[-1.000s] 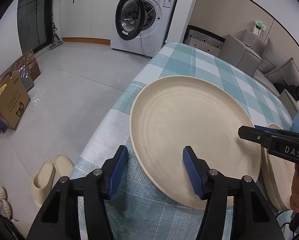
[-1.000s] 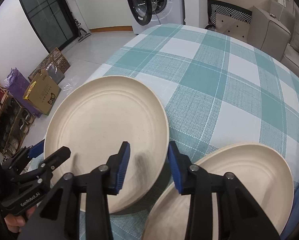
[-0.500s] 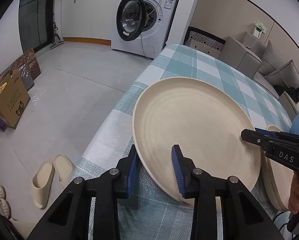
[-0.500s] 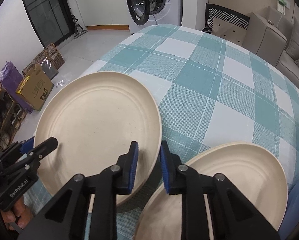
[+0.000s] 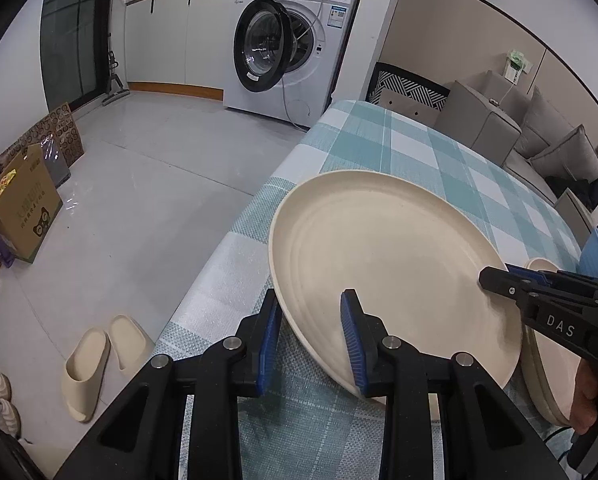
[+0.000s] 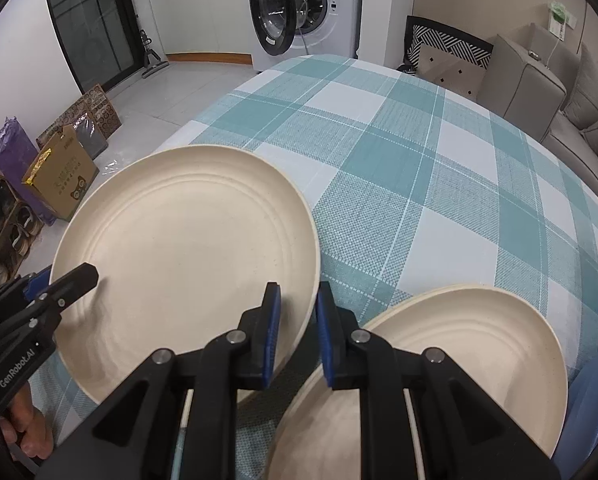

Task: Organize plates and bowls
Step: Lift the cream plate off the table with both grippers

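Note:
A large cream plate (image 5: 379, 260) (image 6: 187, 248) lies near the table's left edge, held by two opposite rims. My left gripper (image 5: 311, 340) is shut on its near left rim, one blue pad under the rim and one on the inner face. My right gripper (image 6: 298, 334) is shut on the plate's right rim, pads tight on either side. Each gripper shows in the other's view: the right gripper (image 5: 487, 278) at the plate's far side, the left gripper (image 6: 87, 276) at the plate's left. A second cream plate (image 6: 459, 360) (image 5: 547, 380) rests on the cloth just right of the held one.
The table carries a teal and white checked cloth (image 6: 419, 160); its edge drops to the floor at the left. Slippers (image 5: 99, 352) and a cardboard box (image 5: 23, 208) lie on the floor. A washing machine (image 5: 287, 52) stands beyond, and a blue chair (image 6: 595, 400) at right.
Both grippers went from open around the plate's rims to shut on them. Neither hand moved away.

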